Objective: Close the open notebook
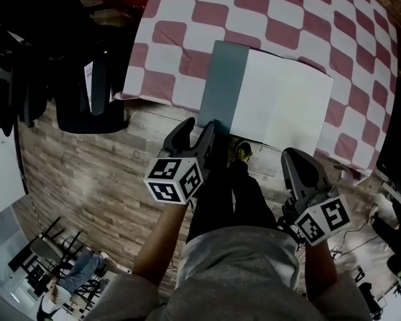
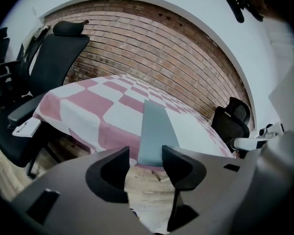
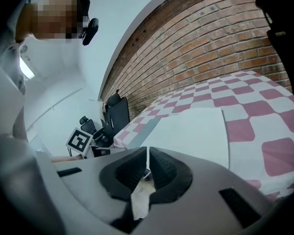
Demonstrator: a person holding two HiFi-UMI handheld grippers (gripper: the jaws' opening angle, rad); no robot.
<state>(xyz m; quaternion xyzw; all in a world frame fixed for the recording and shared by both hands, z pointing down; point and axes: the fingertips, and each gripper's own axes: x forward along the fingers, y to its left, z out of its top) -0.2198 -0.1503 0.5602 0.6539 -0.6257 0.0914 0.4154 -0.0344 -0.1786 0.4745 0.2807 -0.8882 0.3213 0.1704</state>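
A notebook with a grey-blue cover [image 1: 224, 85] lies open and flat at the near edge of the counter [image 1: 187, 19], which is draped in a pink-and-white checked cloth. The cover flap lies on the left. A plain white page [image 1: 284, 102] is spread on the right. In the head view the notebook's near left corner is hidden behind the left tongs [image 1: 199, 127].

In the left gripper view the left tongs [image 2: 144, 156] stand wide apart with nothing gripped. The end of the grey-blue cover shows just beyond the gap. The right tongs [image 1: 295, 158] hang off the counter's near edge, to the right of the notebook. In the right gripper view the right tongs [image 3: 147, 153] are drawn together, leaving only a thin slit with nothing in it. Part of the white page is cut off there behind the tongs' body.

Two marker cubes show in the head view, one on the left tongs [image 1: 174, 179] and one on the right [image 1: 324, 223]. Each bears black-and-white square patterns and no letters.

A black office chair [image 1: 87, 92] stands left of the counter on the wood-plank floor [image 1: 87, 172]. A white tag [image 1: 90, 75] on it carries print too small to read. The left gripper view shows a red brick wall [image 2: 152, 48] behind the counter and a second black chair [image 2: 232, 119] at the far right. The person's dark-trousered legs [image 1: 227, 199] fill the middle of the head view. The room's edges are dark and hard to make out.
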